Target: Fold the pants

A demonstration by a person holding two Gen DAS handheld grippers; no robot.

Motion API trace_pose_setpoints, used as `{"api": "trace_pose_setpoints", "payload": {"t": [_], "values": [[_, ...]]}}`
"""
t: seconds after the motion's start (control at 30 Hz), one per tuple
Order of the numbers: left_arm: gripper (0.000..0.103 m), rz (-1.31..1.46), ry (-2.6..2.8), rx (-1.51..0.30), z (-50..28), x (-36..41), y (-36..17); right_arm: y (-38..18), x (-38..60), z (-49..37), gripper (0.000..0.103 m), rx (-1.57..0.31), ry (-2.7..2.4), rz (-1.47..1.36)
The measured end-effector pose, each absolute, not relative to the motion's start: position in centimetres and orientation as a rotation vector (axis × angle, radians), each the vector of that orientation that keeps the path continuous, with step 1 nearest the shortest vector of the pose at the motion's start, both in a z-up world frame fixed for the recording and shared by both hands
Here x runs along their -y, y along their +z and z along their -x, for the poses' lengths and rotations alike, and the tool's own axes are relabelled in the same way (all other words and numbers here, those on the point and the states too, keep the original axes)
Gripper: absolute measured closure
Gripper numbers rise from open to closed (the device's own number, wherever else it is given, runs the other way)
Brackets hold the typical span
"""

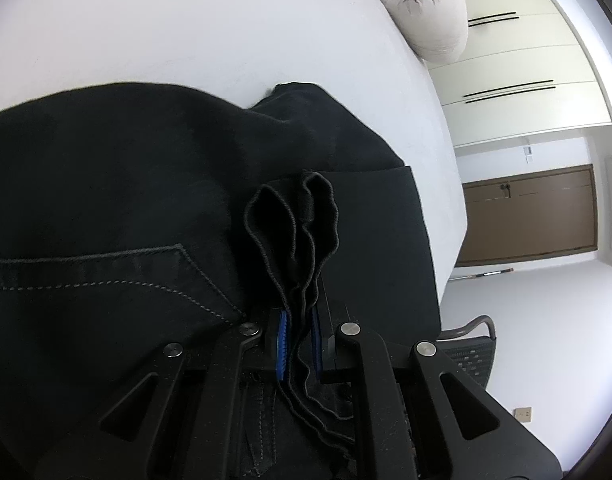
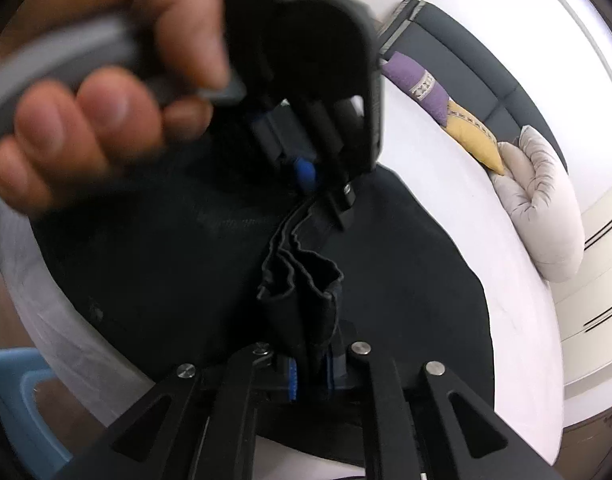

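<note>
Both claws are pinched on the same bunched edge of the black pants (image 1: pixel 154 208), and that shared edge is what the coming move hangs on. Left gripper (image 1: pixel 300 350) has its blue pads pressed onto a stack of hem-like folds that rises straight out ahead of it, several layers gathered together. Right gripper (image 2: pixel 311 376) is likewise clamped on a wad of the same dark cloth, and from there the gathered edge runs directly away from it to the left gripper (image 2: pixel 309 178), which faces it from the far side with the person's left hand (image 2: pixel 90 92) wrapped round its handle, close and blurred. So the held edge lies as a short, slightly slack span between the two claws, its long axis on the line joining them, and neither is noticeably nearer to the cloth than the other. The rest of the pants spreads below on the white bed (image 1: pixel 186 20), a stitched back pocket (image 1: pixel 118 276) showing just left of the left claw's grip, with bare sheet beyond the garment toward the pale cushion (image 1: pixel 421 4). My guess is that the two will need to travel together, keeping that span level, to carry the edge across the body of the pants; if one leads, the fold will likely land skewed.
</note>
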State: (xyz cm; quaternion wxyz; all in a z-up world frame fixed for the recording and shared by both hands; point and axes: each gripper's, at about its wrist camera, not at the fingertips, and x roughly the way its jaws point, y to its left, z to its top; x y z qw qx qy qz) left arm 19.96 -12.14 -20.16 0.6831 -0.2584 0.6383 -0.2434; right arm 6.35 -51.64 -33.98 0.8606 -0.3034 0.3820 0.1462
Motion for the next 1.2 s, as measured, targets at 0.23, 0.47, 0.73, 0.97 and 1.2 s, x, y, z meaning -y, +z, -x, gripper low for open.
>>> {"api": "trace_pose_setpoints", "payload": {"t": [0.23,0.47,0.73,0.97,1.2], "values": [[0.092,0.509,-0.432,-1.37,-19.1,11.9,-17.2,-31.4,54.9,-6.8,0.043,-0.841,0.385,0.449],[0.092,0.29,-0.469,-1.242,-17.4,18.1,-13.0,-29.1,67.1,-10.3,0.074,-1.014,0.633,-0.228],[0.092,0.052,-0.519,-1.215,-14.8,24.4,-17.7,-30.9,81.9,-21.3,0.085,-1.004,0.655,-0.702],[0.092,0.03,-0.525,-1.211,-14.8,25.7,-18.2,-36.6,82.6,-28.4,0.085,-1.123,0.688,-0.896],[0.092,0.04,-0.535,-1.222,-14.5,23.7,-18.8,-42.2,81.2,-26.4,0.103,-1.236,0.645,-0.982]]}}
